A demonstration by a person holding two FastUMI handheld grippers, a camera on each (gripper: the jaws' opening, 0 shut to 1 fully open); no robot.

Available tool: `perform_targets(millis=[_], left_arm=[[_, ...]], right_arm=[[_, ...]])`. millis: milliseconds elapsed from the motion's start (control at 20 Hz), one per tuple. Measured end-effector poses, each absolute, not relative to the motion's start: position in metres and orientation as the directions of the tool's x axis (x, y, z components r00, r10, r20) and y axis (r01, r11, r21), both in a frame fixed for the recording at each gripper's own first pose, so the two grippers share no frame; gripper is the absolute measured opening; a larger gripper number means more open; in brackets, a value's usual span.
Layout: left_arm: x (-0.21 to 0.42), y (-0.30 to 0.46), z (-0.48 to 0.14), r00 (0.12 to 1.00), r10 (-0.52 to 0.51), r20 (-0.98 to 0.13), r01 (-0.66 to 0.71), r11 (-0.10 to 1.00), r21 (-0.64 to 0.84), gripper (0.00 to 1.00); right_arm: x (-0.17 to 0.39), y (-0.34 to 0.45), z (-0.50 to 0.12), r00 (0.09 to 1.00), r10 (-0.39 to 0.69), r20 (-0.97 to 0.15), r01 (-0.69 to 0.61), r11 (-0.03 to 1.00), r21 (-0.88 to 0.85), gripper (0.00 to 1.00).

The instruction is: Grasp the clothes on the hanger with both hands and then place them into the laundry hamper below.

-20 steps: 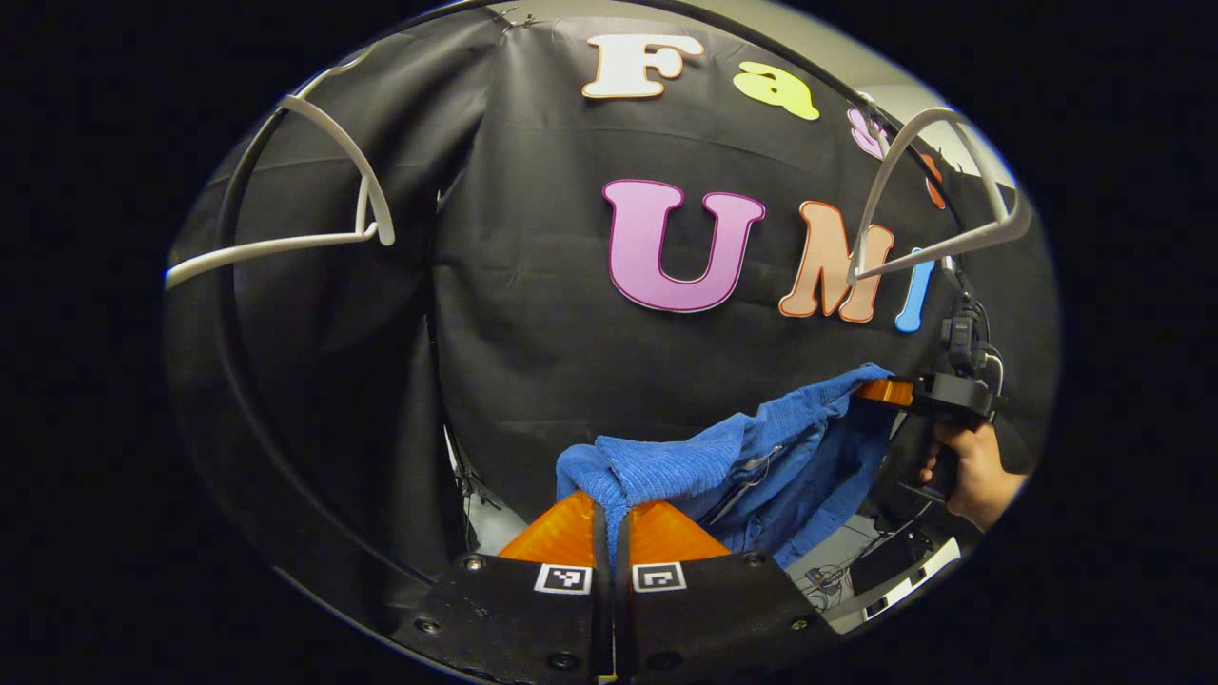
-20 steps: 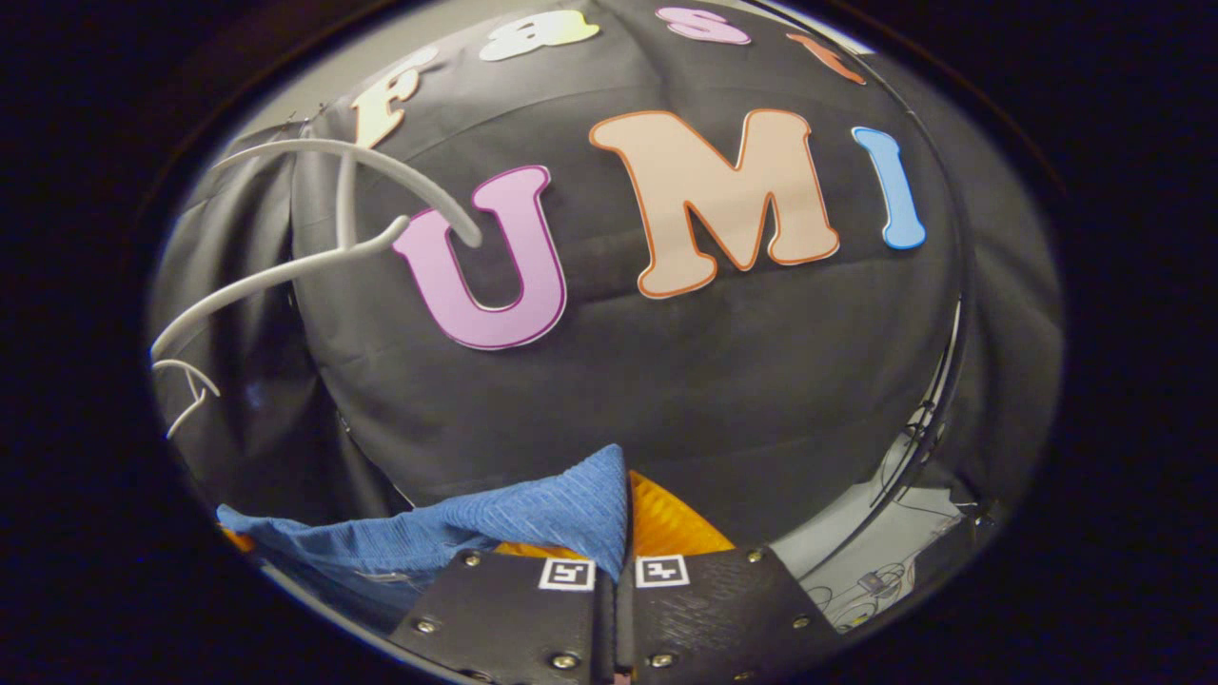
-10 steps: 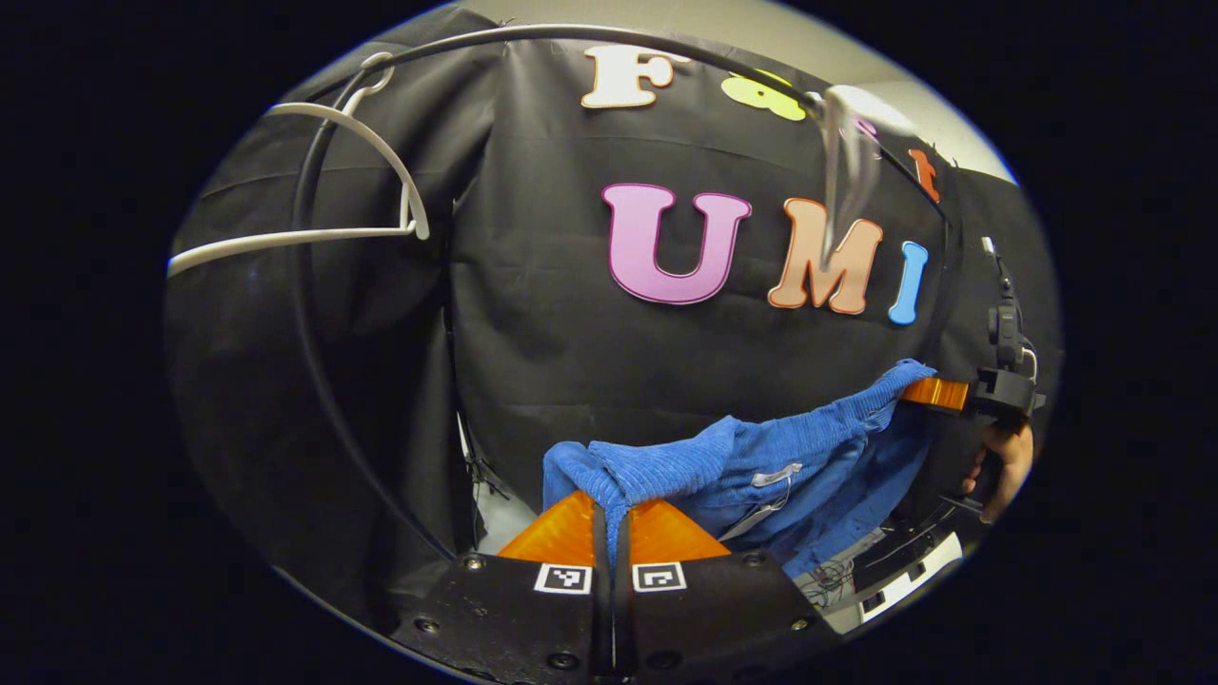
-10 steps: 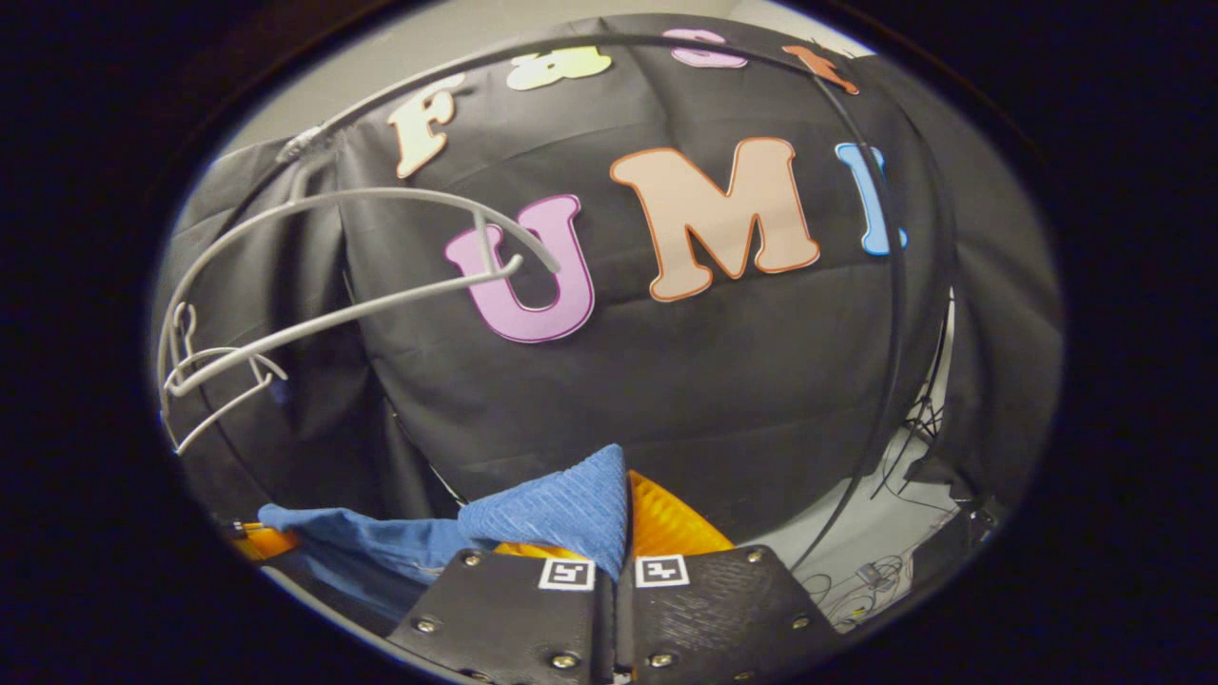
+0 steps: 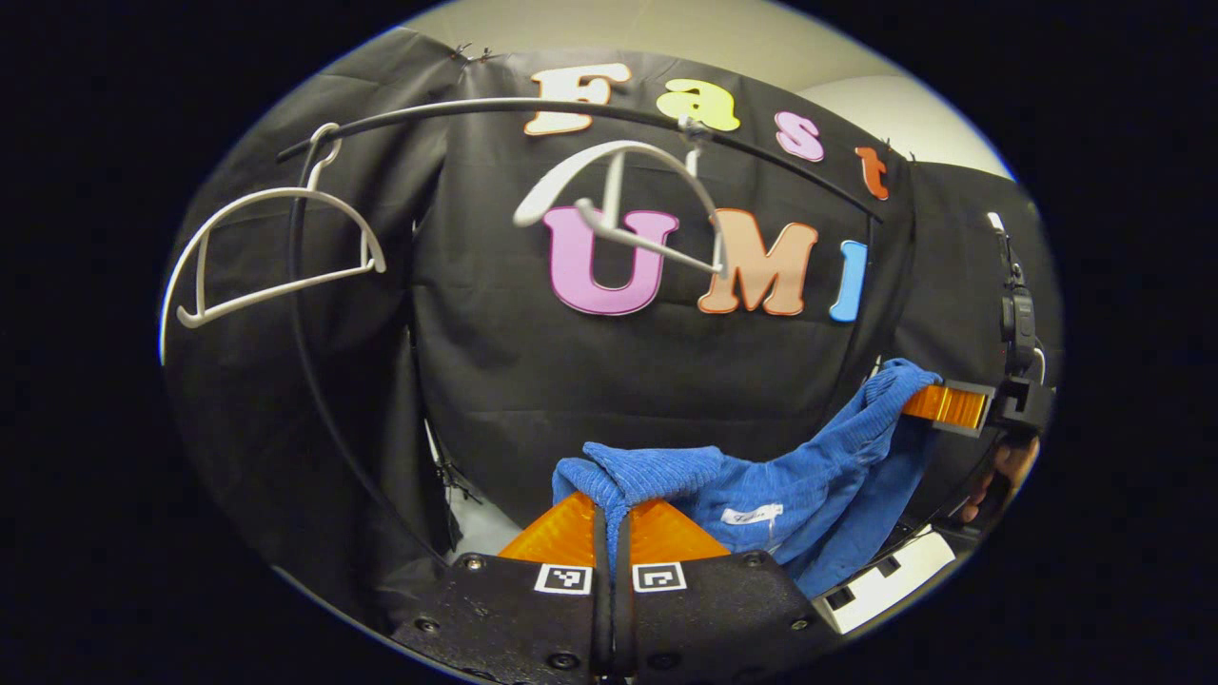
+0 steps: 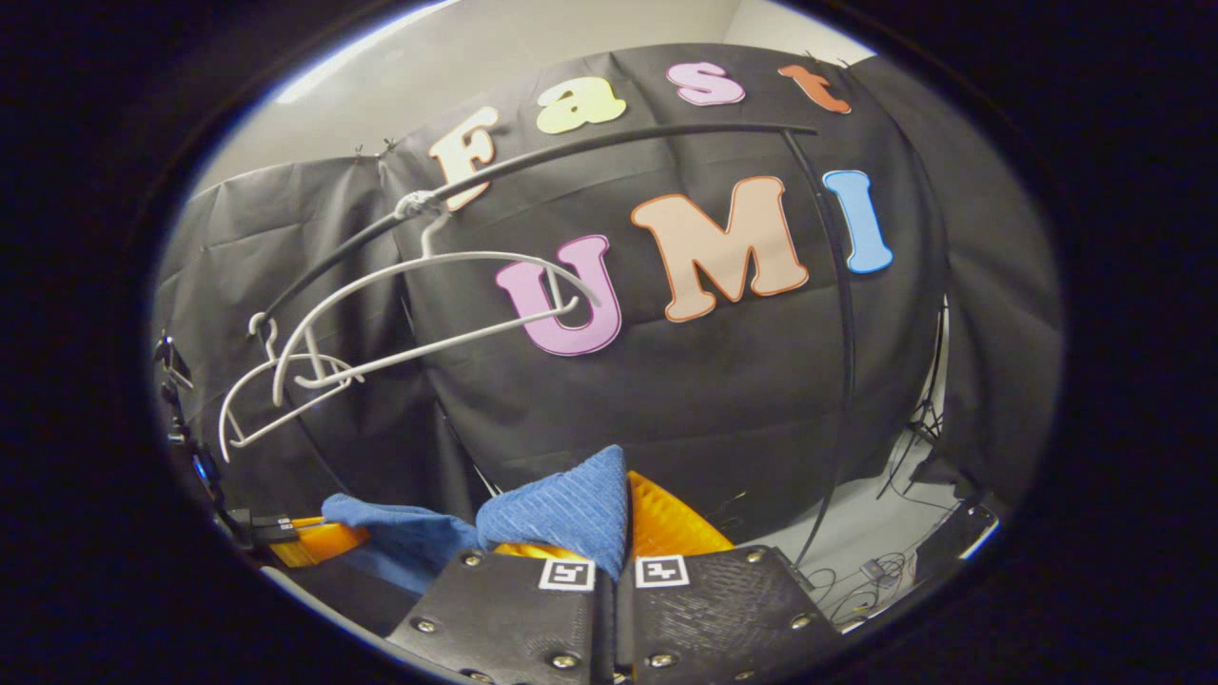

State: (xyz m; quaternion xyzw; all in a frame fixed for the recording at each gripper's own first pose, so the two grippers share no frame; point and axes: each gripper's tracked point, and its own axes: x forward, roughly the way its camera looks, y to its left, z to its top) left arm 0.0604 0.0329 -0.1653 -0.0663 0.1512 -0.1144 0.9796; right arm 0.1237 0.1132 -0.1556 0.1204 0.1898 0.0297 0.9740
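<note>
A blue ribbed garment (image 5: 761, 485) hangs slack between my two grippers, off its hanger. My left gripper (image 5: 610, 514) is shut on one bunched end of it at the bottom of the left gripper view. At the right edge of that view the right gripper (image 5: 937, 403), held by a hand, grips the other end. In the right gripper view my right gripper (image 6: 623, 528) is shut on a fold of the blue garment (image 6: 561, 509), and the left gripper (image 6: 304, 538) sits low at the left. A bare white hanger (image 5: 618, 209) swings on the black rail (image 5: 571, 107).
A second bare white hanger (image 5: 276, 252) hangs at the rail's left end; both hangers (image 6: 400, 314) also appear in the right gripper view. A white slotted object (image 5: 885, 580) lies below at the right. Cables (image 6: 866, 580) trail on the pale floor.
Both grippers have drawn back and down from the rail with the garment, so the whole rail and both hangers now show. The freed hanger has swung round.
</note>
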Motion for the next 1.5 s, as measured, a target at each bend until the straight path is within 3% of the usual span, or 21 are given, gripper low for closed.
perform_targets(millis=[500,1150,1350,1500], left_arm=[[0.091,-0.035,-0.137,0.92,-0.33,-0.213,0.299,0.94,-0.163,0.01],[0.203,-0.076,-0.108,0.934,-0.343,-0.103,0.319,0.927,-0.196,0.03],[0.238,-0.076,-0.123,0.938,-0.333,-0.098,0.316,0.937,-0.15,0.02],[0.255,-0.083,-0.162,0.927,-0.339,-0.158,0.321,0.938,-0.132,0.02]], right_arm=[[0.127,0.101,-0.131,0.936,0.124,-0.329,-0.033,0.963,0.268,0.02],[0.244,0.157,-0.116,0.935,0.252,-0.251,-0.17,0.937,0.306,0.02],[0.277,0.156,-0.136,0.935,0.24,-0.261,-0.165,0.946,0.28,0.02],[0.289,0.152,-0.181,0.914,0.239,-0.327,-0.144,0.947,0.289,0.02]])
